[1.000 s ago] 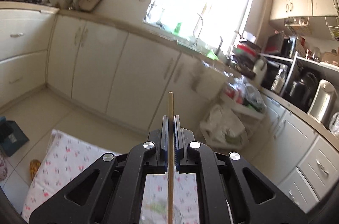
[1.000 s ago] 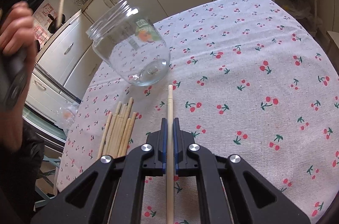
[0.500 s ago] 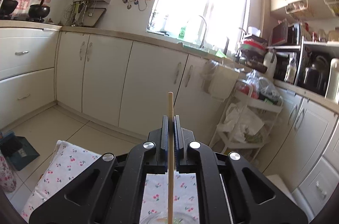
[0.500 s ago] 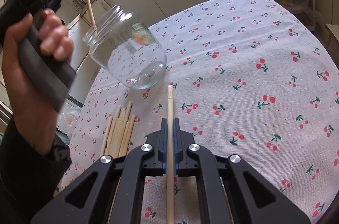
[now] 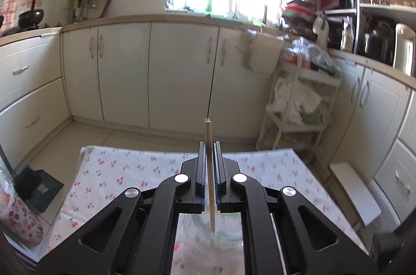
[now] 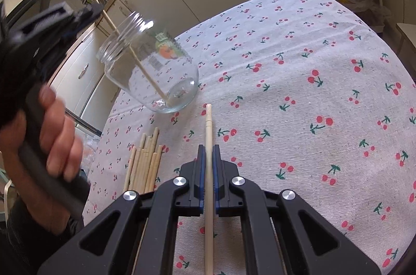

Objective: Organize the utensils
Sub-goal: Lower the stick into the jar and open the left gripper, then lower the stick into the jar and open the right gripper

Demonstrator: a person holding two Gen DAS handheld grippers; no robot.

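A clear glass jar [image 6: 149, 67] stands on the cherry-print tablecloth [image 6: 299, 93]. My left gripper [image 5: 209, 147] is above the jar's mouth; its jaws look slightly apart around a wooden chopstick [image 5: 208, 145]. In the right wrist view that chopstick [image 6: 135, 54] runs through the mouth and its lower end rests on the jar bottom. The jar rim [image 5: 208, 230] shows blurred under the left gripper. My right gripper [image 6: 208, 152] is shut on another chopstick [image 6: 208, 171], held low over the cloth right of a bundle of several chopsticks [image 6: 145, 160].
The table's left edge [image 6: 104, 124] runs close to the bundle. Kitchen cabinets [image 5: 156, 72] stand beyond the table, with a white cart of bags [image 5: 299, 106] at the right. A floral cylinder [image 5: 18, 217] stands left of the table.
My left gripper has tilted down and lowered its chopstick into the jar until its end reached the bottom. Its jaws look loosened. The right gripper has barely moved.
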